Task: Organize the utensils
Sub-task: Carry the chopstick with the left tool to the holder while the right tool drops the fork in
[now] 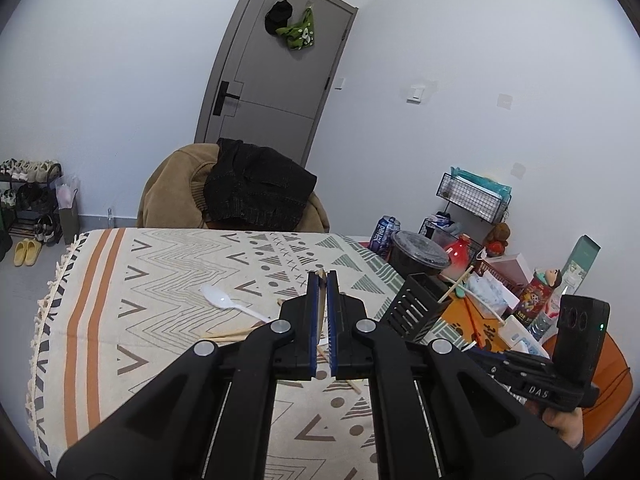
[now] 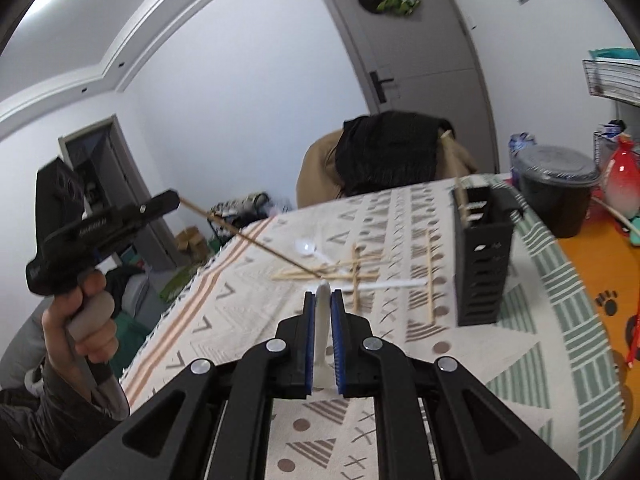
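My left gripper [image 1: 322, 276] is shut on a wooden chopstick [image 1: 320, 308] and holds it above the patterned tablecloth; from the right wrist view the left gripper [image 2: 176, 200] shows the chopstick [image 2: 248, 236] slanting down to the right. My right gripper [image 2: 323, 294] is shut on a white plastic utensil [image 2: 322, 332]. A black slotted utensil holder [image 2: 482, 256] stands on the table's right side with a chopstick [image 2: 454, 160] in it; it also shows in the left wrist view [image 1: 416, 308]. Several chopsticks [image 2: 352, 272] and a white plastic spoon [image 1: 224, 302] lie on the cloth.
A chair draped with brown and black clothes [image 1: 248, 192] stands behind the table [image 1: 120, 280]. At the right are a lidded black bowl [image 2: 556, 188], a red vase [image 2: 622, 176], a can [image 1: 384, 232], wire baskets [image 1: 472, 196] and boxes. A grey door [image 1: 272, 72] is behind.
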